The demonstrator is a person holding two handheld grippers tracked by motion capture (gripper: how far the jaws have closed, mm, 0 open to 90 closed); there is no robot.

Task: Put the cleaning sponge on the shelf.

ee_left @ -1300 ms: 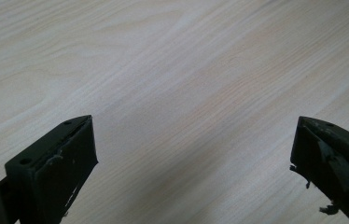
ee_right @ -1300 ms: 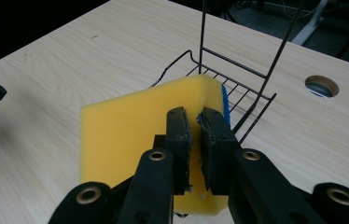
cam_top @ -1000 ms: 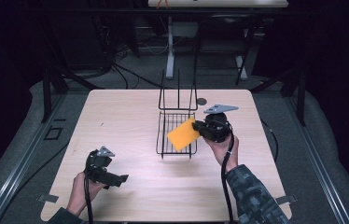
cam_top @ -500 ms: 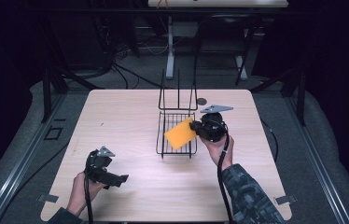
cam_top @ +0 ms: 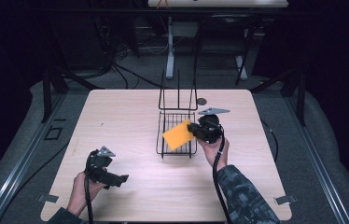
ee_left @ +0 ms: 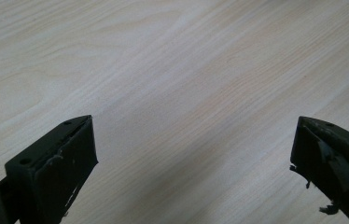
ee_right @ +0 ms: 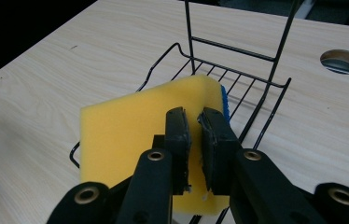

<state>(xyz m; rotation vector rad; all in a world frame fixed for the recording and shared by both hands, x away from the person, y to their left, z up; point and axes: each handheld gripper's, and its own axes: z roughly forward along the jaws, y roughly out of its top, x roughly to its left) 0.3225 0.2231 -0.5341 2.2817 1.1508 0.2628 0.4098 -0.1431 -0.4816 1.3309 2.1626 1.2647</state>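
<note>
Yellow foam, with a thin blue layer showing at one edge, makes up the sponge (ee_right: pixel 135 140) that the right claw (ee_right: pixel 195 122) is carrying over the black wire rack (cam_top: pixel 176 135). The claw's jaws are pinched nearly together on one corner of the sponge, squeezing the foam flat between them. In the high view the sponge (cam_top: pixel 178 134) is hanging tilted above the rack's low basket, its far corner over the basket floor and its near part overlapping the basket's right rim; whether any part is already touching the wires cannot be told. The rack is standing near the middle of the tabletop (cam_top: pixel 130 116), with its tall back frame rising on the side away from the person.

The left claw (cam_top: pixel 116 178) is resting well apart from the rack, toward the person's left, and is playing no part; the left gripper view is showing its jaws (ee_left: pixel 196 154) standing wide apart over bare wood, with nothing between them.

Judged from this arrangement, the pick-up and the carry are finished and the placing is under way. What is remaining appears to be lowering the sponge fully into the basket, opening the right claw, and drawing it clear of the rack.
</note>
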